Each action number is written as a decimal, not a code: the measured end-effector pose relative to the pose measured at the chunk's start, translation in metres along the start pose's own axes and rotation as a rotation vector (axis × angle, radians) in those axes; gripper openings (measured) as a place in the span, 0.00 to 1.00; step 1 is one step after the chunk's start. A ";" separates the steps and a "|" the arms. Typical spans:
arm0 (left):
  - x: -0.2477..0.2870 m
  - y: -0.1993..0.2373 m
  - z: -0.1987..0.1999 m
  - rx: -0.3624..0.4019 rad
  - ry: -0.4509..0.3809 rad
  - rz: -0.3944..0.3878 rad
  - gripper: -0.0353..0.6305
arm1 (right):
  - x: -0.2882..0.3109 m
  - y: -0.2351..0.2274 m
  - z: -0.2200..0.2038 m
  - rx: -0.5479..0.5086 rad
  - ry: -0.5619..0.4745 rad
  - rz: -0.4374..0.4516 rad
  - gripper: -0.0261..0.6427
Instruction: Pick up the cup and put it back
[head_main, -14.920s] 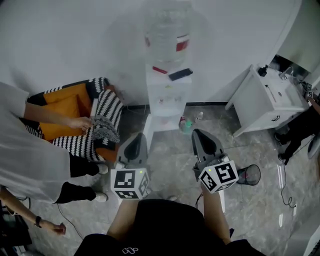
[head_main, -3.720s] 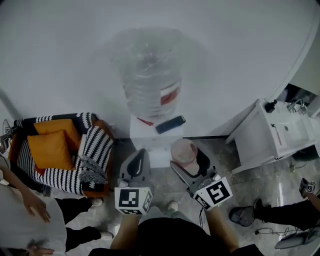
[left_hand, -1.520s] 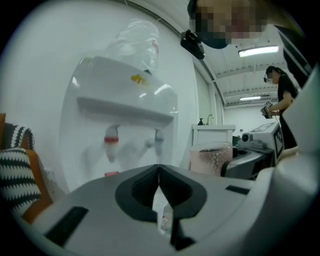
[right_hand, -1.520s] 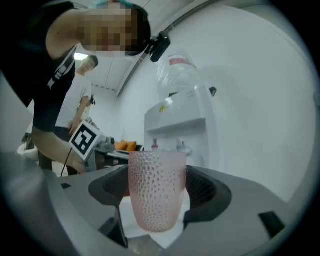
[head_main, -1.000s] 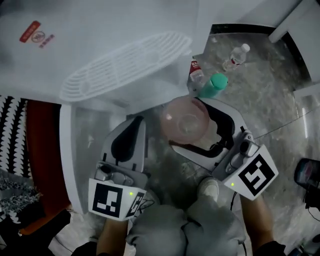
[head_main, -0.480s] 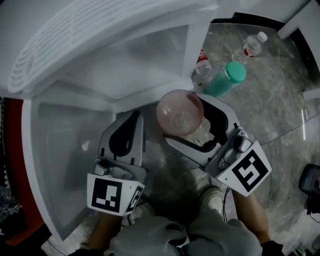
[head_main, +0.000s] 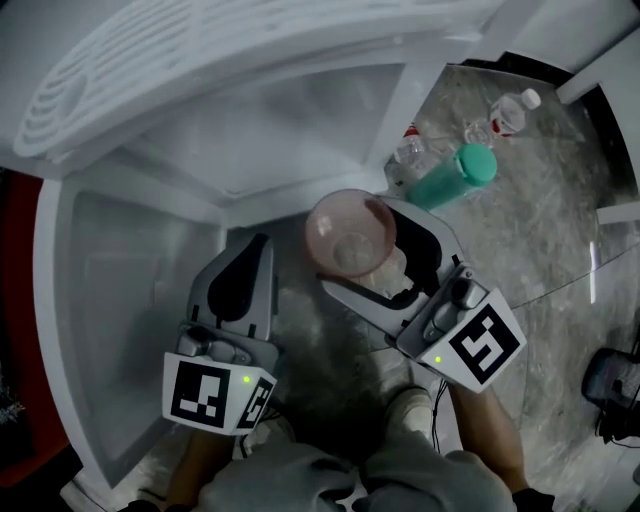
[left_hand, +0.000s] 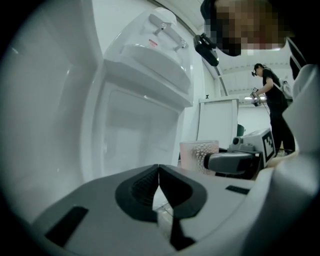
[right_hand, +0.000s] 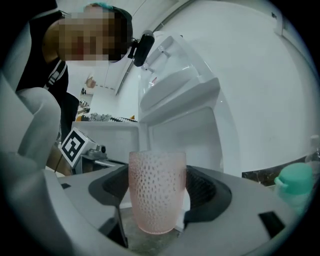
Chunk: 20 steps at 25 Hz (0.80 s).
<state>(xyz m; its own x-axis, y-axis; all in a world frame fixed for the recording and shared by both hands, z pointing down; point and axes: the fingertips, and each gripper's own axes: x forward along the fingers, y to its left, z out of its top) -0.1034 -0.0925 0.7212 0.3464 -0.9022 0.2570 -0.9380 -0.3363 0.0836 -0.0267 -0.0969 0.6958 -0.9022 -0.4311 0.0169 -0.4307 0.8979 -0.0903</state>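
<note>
A: Head view?
B: The right gripper clasps the pink dimpled cup, upright above the floor, just before the white cabinet.
A: Left gripper view?
B: The left gripper is pressed closed, empty.
A: Right gripper view?
B: The cup is squeezed between both jaws; a teal bottle is at the right.

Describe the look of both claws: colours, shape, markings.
The left claw and right claw match. Both have pale grey moulded shells and curved jaws lined with black ribbed padding. Each ends in a white cube printed with black square markers and showing a small green light.
</note>
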 end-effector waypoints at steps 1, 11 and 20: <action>-0.001 0.001 -0.002 0.000 0.007 0.003 0.07 | 0.002 0.000 -0.003 -0.003 0.008 -0.001 0.58; -0.019 0.004 -0.005 -0.002 0.023 0.001 0.07 | 0.054 -0.024 -0.021 0.038 0.011 -0.016 0.58; -0.026 0.007 -0.007 0.003 0.034 0.003 0.07 | 0.112 -0.066 -0.051 -0.059 0.094 -0.121 0.58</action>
<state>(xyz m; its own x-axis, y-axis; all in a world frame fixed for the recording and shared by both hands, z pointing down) -0.1187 -0.0692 0.7220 0.3431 -0.8936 0.2895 -0.9390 -0.3347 0.0796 -0.1007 -0.2002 0.7545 -0.8407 -0.5285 0.1179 -0.5344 0.8449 -0.0236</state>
